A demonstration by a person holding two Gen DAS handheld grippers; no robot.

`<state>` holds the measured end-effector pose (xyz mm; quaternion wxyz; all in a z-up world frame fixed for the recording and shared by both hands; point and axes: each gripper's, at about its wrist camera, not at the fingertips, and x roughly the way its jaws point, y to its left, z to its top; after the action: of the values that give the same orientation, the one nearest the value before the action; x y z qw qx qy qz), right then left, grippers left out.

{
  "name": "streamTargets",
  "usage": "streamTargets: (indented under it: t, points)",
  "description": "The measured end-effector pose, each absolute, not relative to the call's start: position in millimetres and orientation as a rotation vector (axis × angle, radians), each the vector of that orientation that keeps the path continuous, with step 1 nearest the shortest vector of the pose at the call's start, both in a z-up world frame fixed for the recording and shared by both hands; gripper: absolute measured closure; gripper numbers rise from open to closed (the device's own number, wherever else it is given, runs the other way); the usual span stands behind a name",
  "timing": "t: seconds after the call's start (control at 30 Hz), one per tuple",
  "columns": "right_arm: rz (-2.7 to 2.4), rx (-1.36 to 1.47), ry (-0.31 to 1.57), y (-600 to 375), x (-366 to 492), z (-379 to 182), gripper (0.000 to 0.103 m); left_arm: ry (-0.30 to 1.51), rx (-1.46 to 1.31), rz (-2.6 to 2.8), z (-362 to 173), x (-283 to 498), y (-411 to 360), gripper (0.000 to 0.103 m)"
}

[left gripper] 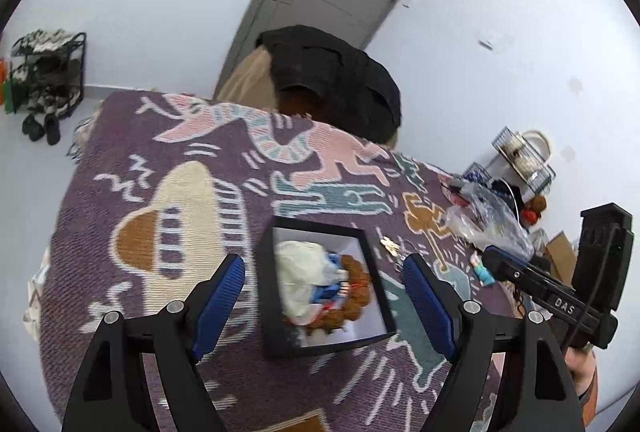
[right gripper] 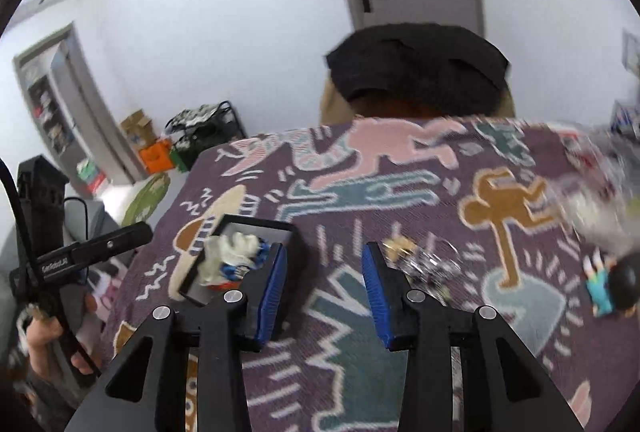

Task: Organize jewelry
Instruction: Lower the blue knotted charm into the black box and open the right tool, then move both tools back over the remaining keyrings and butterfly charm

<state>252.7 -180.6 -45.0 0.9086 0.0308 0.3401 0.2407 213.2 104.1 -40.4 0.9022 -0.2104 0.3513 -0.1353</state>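
Note:
A black open box (left gripper: 267, 296) with a white inside lies on the patterned cloth and holds a white pouch (left gripper: 302, 266), blue pieces and a brown beaded piece (left gripper: 356, 290). My left gripper (left gripper: 324, 296) is open and empty, its jaws wide on either side of the box, above it. The box (right gripper: 292, 236) shows left of my right gripper (right gripper: 325, 292), which is open and empty over the cloth. Small gold and silver jewelry (right gripper: 424, 260) lies just right of its right finger; it also shows in the left wrist view (left gripper: 390, 244).
A purple patterned cloth (left gripper: 168, 135) covers the table. Clear plastic bags (left gripper: 486, 220), a small teal figure (right gripper: 600, 286) and wire baskets (left gripper: 520, 155) crowd the right side. A chair with a black garment (left gripper: 340, 79) stands behind the table. A shoe rack (left gripper: 48, 71) stands by the wall.

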Motion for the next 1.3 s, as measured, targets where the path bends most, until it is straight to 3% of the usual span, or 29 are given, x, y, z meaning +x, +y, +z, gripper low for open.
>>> streamTargets:
  t: [0.43,0.93,1.1,1.2,1.27,1.3]
  points:
    - [0.418,0.282,0.786,-269,266,-92,0.064,0.766,-0.249,-0.365,-33,240,6,0.021]
    - [0.436,0.345,0.850,-296,269,-141,0.065,0.935,-0.087,-0.402,-70,286,-82,0.045]
    - [0.457,0.315,0.899,-280,276,-159,0.065,0.960,-0.088,-0.389,-80,295,-87,0.047]
    - [0.438,0.264,0.879,-272,276,-161,0.075,0.967,-0.098,-0.375,-83,299,-83,0.047]
    - [0.401,0.219,0.877,-271,276,-161,0.094,0.974,-0.104,-0.367,-84,301,-82,0.047]
    - [0.384,0.191,0.873,-271,276,-161,0.096,0.976,-0.105,-0.367,-84,302,-83,0.047]
